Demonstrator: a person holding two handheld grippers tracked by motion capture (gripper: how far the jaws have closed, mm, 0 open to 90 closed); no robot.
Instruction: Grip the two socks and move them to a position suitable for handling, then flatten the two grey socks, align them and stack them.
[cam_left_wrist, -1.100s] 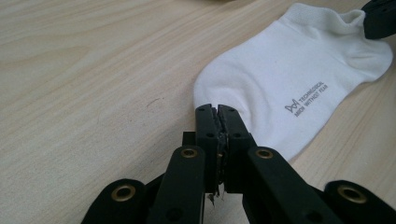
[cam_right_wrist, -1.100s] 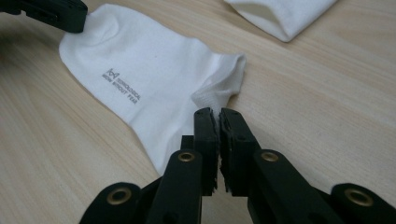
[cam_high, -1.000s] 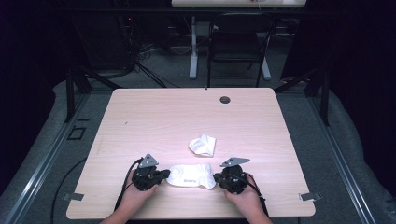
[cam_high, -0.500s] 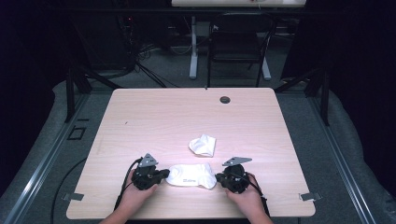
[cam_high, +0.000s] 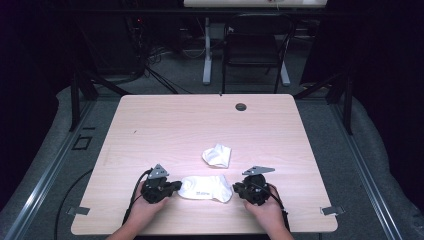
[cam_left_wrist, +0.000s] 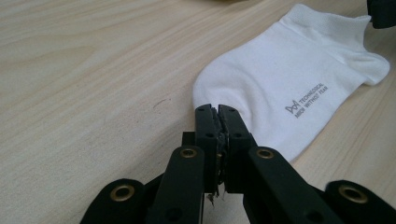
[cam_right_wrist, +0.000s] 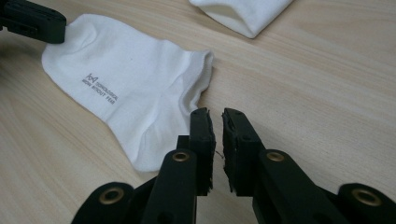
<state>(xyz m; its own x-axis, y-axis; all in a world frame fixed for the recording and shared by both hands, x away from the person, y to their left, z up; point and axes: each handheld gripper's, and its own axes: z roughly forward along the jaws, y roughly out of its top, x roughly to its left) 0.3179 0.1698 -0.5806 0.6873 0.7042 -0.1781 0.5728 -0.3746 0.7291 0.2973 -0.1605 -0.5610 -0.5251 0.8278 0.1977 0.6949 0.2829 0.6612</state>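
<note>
A flat white ankle sock (cam_high: 206, 187) with small grey lettering lies near the table's front edge, between the two grippers. My left gripper (cam_high: 175, 187) is at its toe end; in the left gripper view the jaws (cam_left_wrist: 217, 109) are pressed together on the edge of the sock (cam_left_wrist: 289, 79). My right gripper (cam_high: 237, 190) sits at the cuff end. In the right gripper view its jaws (cam_right_wrist: 215, 114) stand slightly apart with nothing between them, just beside the sock (cam_right_wrist: 126, 84). A second white sock (cam_high: 217, 155), crumpled, lies a little farther back.
The light wooden table (cam_high: 175, 125) has a dark round grommet (cam_high: 241, 106) near its far edge. A black chair (cam_high: 255, 45) and cables stand on the floor beyond. The crumpled sock (cam_right_wrist: 243, 11) is just ahead of the right gripper.
The right gripper has shifted very slightly to the right at the sock's cuff end. The left gripper and both socks stay where they were.
</note>
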